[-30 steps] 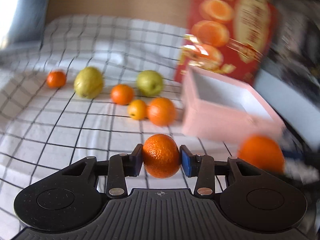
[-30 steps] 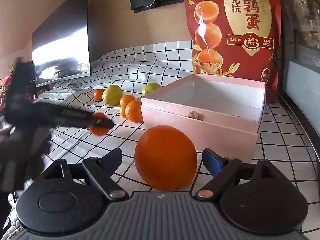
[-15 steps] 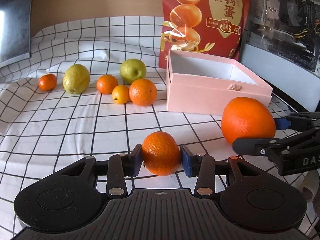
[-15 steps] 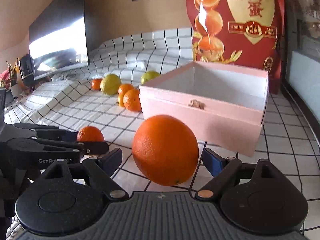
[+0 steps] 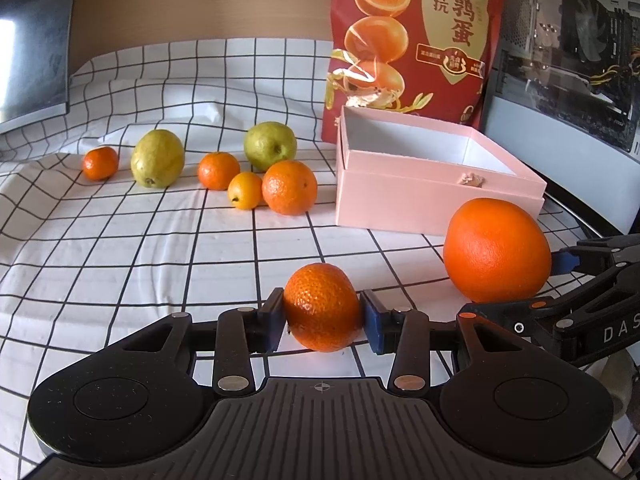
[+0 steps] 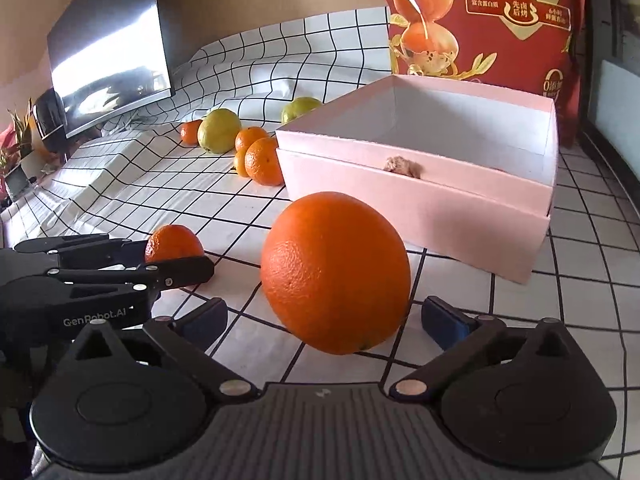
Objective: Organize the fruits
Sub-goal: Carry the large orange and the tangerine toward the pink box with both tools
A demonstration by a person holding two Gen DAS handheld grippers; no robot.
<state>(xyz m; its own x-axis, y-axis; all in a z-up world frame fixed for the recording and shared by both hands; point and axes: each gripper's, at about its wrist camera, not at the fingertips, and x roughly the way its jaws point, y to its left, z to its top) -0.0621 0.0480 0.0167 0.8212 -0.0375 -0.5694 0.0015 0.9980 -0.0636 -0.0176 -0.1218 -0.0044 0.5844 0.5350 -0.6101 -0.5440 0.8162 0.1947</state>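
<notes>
Left wrist view, nearest: the left gripper was clamped on a small mandarin, both blue pads pressed to its sides, low over the checked cloth. Just to its right the large orange sat on the cloth, with the right gripper's black fingers reaching in along its right side.

Right wrist view settled what the left could not: the right gripper had its jaws opening, wide apart, the large orange between them but with a clear gap at each blue pad, so not gripped. The orange rested on the cloth. This view also caught the left gripper side-on at left, mandarin in its tips.

Farther: the open pink box stood just behind the large orange; only the right view looked down into its white interior. Left of the box lay a cluster of five small oranges and pears, plainer in the left view. Behind, a red snack bag; far left, a dark screen.
</notes>
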